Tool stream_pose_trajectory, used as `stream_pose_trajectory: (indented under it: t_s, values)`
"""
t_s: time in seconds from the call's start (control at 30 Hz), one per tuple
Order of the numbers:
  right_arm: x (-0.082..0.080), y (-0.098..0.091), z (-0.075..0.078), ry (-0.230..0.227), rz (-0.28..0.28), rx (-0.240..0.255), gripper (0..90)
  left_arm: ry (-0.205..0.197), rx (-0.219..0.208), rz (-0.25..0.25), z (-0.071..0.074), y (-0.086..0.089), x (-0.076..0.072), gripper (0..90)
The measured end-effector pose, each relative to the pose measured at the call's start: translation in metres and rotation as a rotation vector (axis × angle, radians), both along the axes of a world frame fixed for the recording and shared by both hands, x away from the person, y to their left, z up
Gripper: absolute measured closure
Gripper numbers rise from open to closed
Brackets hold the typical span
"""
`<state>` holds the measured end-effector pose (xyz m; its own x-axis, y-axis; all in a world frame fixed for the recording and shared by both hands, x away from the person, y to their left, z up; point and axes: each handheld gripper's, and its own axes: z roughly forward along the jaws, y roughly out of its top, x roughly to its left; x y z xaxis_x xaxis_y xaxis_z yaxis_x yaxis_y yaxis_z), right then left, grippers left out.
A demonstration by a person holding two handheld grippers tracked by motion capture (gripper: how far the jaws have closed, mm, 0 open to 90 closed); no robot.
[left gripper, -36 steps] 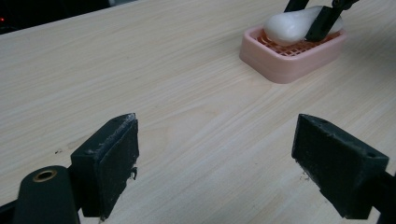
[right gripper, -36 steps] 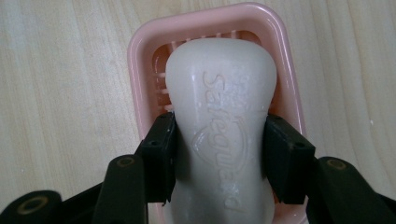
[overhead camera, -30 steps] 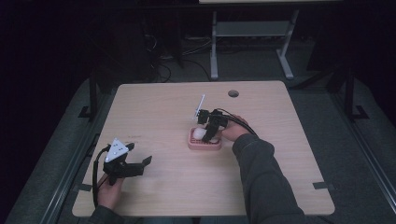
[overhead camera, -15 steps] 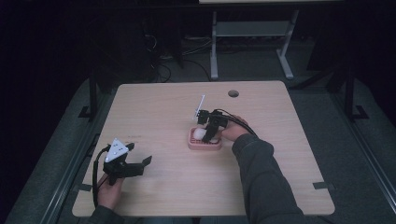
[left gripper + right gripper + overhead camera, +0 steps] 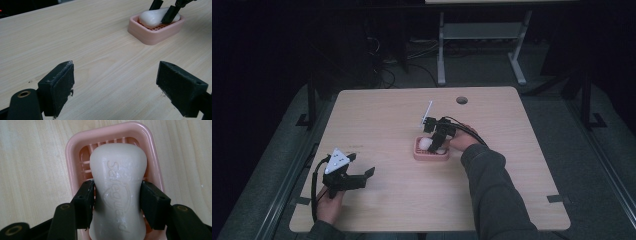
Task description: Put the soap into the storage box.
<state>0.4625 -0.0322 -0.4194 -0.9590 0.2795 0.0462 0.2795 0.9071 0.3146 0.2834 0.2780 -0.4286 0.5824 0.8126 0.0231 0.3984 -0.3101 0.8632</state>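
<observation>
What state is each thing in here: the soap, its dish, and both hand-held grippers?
Soap bar: white, embossed side up, lying in the dish, clamped at its narrow waist.
Soap dish: pink, upright on the table, slatted floor, holding the soap.
Right hand-held gripper: shut on the soap bar, both jaws touching its sides.
Left hand-held gripper: open, jaws wide apart, holding nothing, above bare table.

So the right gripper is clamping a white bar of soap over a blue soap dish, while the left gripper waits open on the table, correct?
Not quite: the soap dish is pink, not blue, as the right gripper view shows. The rest holds: the right gripper clamps the white bar of soap over it, and the left gripper waits open at the table.
</observation>
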Motion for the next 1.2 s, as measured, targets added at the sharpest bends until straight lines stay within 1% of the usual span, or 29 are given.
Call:
stream_pose_trajectory:
  t_s: [0.07,0.13,0.23,0.47,0.67,0.73,0.8,0.97,1.07,1.2]
  values:
    - [-0.001,-0.001,0.002,-0.013,0.003,0.004,46.5,-0.004,0.0,-0.003,0.0,-0.001,0.0,14.6]
    - [-0.001,-0.002,0.003,-0.013,-0.003,0.015,45.8,-0.001,-0.001,-0.003,0.0,-0.001,0.0,14.6]
    - [-0.003,-0.003,0.005,-0.015,-0.004,0.015,44.6,-0.002,0.002,-0.003,0.0,-0.002,-0.001,14.6]
    - [-0.005,-0.007,0.009,-0.019,-0.026,0.037,40.8,0.0,0.002,-0.005,0.0,-0.001,0.0,14.6]
    - [-0.007,-0.014,0.012,-0.017,-0.048,0.067,38.6,-0.001,0.007,-0.007,0.0,-0.001,0.0,14.6]
    - [-0.007,-0.016,0.012,-0.013,-0.058,0.066,36.7,-0.002,0.008,-0.008,0.0,-0.001,0.0,14.6]
    - [-0.008,-0.018,0.013,-0.012,-0.066,0.07,36.7,-0.003,0.009,-0.009,0.0,-0.002,0.0,14.6]
    - [-0.009,-0.022,0.018,-0.023,-0.069,0.081,36.6,-0.001,0.005,-0.004,0.0,-0.001,-0.001,14.6]
    - [-0.01,-0.024,0.02,-0.024,-0.073,0.087,35.9,-0.001,0.013,-0.006,0.0,-0.001,-0.001,14.6]
    - [-0.011,-0.027,0.022,-0.024,-0.079,0.088,35.2,-0.005,0.012,-0.008,0.0,-0.001,-0.001,14.6]
